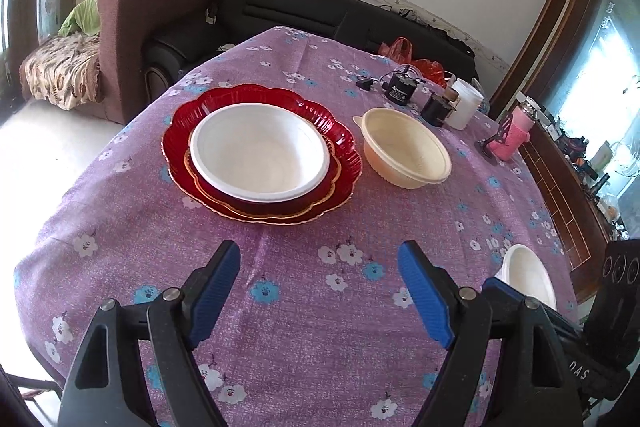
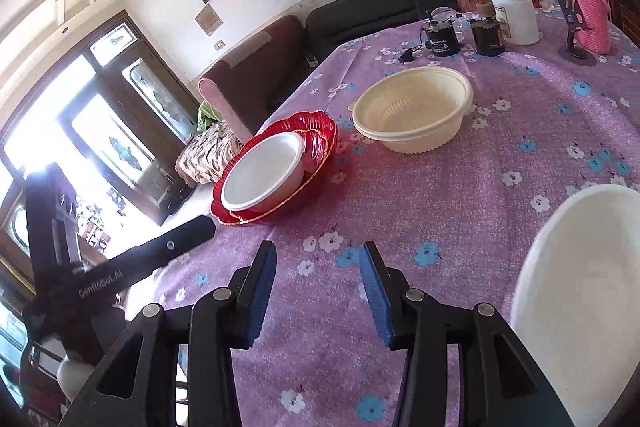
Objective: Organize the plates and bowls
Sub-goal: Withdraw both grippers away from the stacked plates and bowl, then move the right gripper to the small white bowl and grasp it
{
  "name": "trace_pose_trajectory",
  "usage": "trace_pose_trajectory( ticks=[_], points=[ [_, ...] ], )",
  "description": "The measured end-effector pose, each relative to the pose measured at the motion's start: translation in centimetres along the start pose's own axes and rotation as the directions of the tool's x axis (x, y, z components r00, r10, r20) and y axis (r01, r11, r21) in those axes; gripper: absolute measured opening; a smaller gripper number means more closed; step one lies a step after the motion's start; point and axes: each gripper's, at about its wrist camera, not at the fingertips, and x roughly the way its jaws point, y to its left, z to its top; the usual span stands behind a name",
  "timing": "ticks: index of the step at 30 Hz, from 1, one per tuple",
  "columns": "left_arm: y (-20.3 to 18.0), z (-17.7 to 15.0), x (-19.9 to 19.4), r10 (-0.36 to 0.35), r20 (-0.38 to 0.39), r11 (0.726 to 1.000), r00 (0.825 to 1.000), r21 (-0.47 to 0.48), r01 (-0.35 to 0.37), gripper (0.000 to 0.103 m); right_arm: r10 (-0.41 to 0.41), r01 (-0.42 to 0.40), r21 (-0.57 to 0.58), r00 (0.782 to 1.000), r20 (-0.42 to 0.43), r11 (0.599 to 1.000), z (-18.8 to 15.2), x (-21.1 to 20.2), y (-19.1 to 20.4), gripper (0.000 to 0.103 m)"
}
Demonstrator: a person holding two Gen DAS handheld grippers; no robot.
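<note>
A white bowl point(image 1: 260, 153) sits on a small red plate point(image 1: 324, 183) stacked on a large red scalloped plate point(image 1: 344, 151), left of centre on the table. A cream bowl point(image 1: 406, 147) stands to its right. A second white bowl point(image 1: 528, 277) lies near the front right, partly hidden. My left gripper point(image 1: 318, 267) is open and empty above the cloth, in front of the red plates. My right gripper point(image 2: 318, 267) is open and empty, left of the second white bowl point(image 2: 584, 291). The stack point(image 2: 264, 171) and cream bowl point(image 2: 414, 111) lie ahead of it.
The table has a purple flowered cloth point(image 1: 280, 307). At its far right stand a white jar point(image 1: 464, 103), two black cylinders point(image 1: 400, 89), a pink bottle point(image 1: 514, 137) and red bags point(image 1: 400, 51). Sofas stand behind; a wooden cabinet point(image 1: 560, 195) runs along the right.
</note>
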Motion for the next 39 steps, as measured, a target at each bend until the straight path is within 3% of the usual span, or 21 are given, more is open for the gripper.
trace_pose_trajectory(
  ticks=[4,8,10,12,16,21,26,28,30,32,33,35,37,39],
  points=[
    [-1.1,-0.3,0.0,-0.024,0.004,1.0,1.0,0.02,0.024,0.081,0.028,-0.029,-0.018,0.999,-0.045,0.999,-2.3,-2.9,-2.1,0.048],
    [-2.3,-0.6,0.8,-0.047,-0.015,0.998,0.999,0.048,0.047,0.081,0.138,-0.136,0.024,0.979,-0.147,0.99,-4.8,-4.1,-4.3,0.05],
    [-2.6,-0.9,1.3,-0.055,-0.027,0.997,0.998,0.053,0.057,0.081,0.108,-0.107,0.013,0.982,-0.155,0.994,-5.7,-4.7,-4.8,0.05],
    [-2.7,-1.1,1.6,-0.059,-0.039,0.997,0.998,0.055,0.061,0.081,0.007,-0.01,-0.023,0.992,-0.126,1.0,-5.6,-5.7,-5.0,0.05],
    [-2.7,-1.3,1.9,-0.067,-0.047,0.996,0.997,0.059,0.069,0.081,-0.071,0.072,0.035,0.997,-0.018,0.997,-3.2,-8.0,-7.2,0.05],
    [-2.7,-1.3,2.2,-0.071,-0.053,0.996,0.996,0.057,0.074,0.081,-0.077,0.055,0.161,0.988,0.131,0.985,-0.7,-11.8,-10.7,0.05],
    [-2.9,-1.4,2.8,-0.073,-0.066,0.995,0.995,0.06,0.077,0.081,-0.133,0.089,0.213,0.97,0.202,0.973,0.1,-14.3,-12.4,0.05],
    [-3.1,-1.4,2.9,-0.074,-0.071,0.995,0.995,0.061,0.079,0.081,-0.188,0.135,0.218,0.951,0.245,0.967,0.4,-15.3,-12.6,0.05],
    [-3.3,-1.5,3.0,-0.074,-0.072,0.995,0.995,0.067,0.079,0.081,-0.29,0.234,0.215,0.915,0.281,0.948,1.2,-16.2,-12.6,0.051],
    [-3.6,-1.5,3.0,-0.077,-0.072,0.994,0.994,0.074,0.082,0.081,-0.392,0.341,0.21,0.87,0.299,0.916,2.2,-16.6,-12.8,0.063],
    [-3.7,-1.6,3.0,-0.078,-0.073,0.994,0.994,0.076,0.083,0.081,-0.422,0.373,0.208,0.855,0.301,0.904,2.8,-16.6,-13.2,0.074],
    [-3.9,-1.6,3.1,-0.076,-0.076,0.993,0.994,0.081,0.082,0.081,-0.464,0.422,0.198,0.836,0.294,0.885,4.3,-16.1,-14.4,0.078],
    [-4.0,-1.6,3.3,-0.075,-0.079,0.993,0.994,0.082,0.081,0.081,-0.474,0.438,0.19,0.847,0.24,0.879,6.3,-14.9,-15.9,0.078],
    [-4.2,-1.6,3.4,-0.073,-0.081,0.993,0.994,0.083,0.079,0.081,-0.405,0.371,0.211,0.902,0.148,0.904,8.6,-12.5,-18.2,0.078]
  ],
)
